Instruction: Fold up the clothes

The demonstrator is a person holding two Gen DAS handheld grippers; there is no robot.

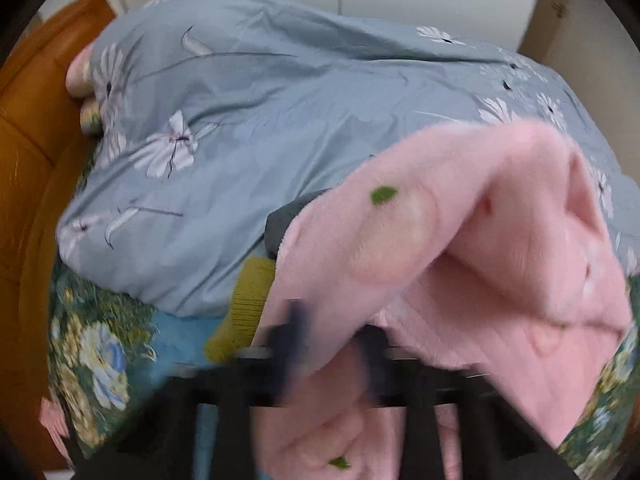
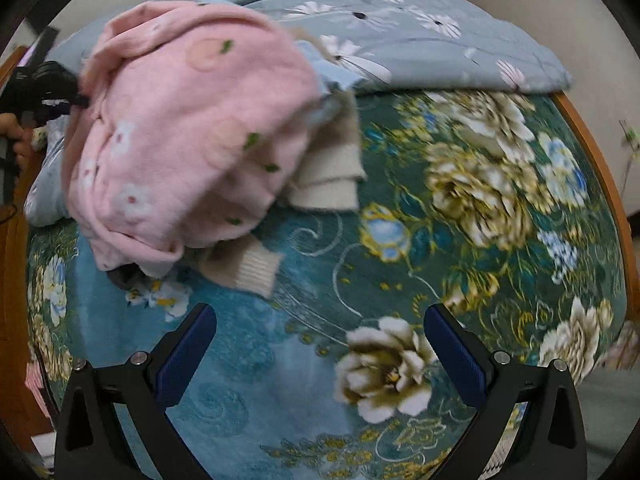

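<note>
1. Pink fleece garment (image 2: 188,128), printed with small flowers and green leaves: lifted in a bunch above the bed, over a beige knit piece (image 2: 328,176).
2. Left gripper (image 1: 332,344): blurred, fingers closed onto a fold of the pink garment.
3. Right gripper (image 2: 320,344): jaws spread wide, empty, above the teal floral bedspread (image 2: 460,240).
4. Grey-blue daisy quilt (image 2: 420,36): heaped at the far side of the bed.
</note>
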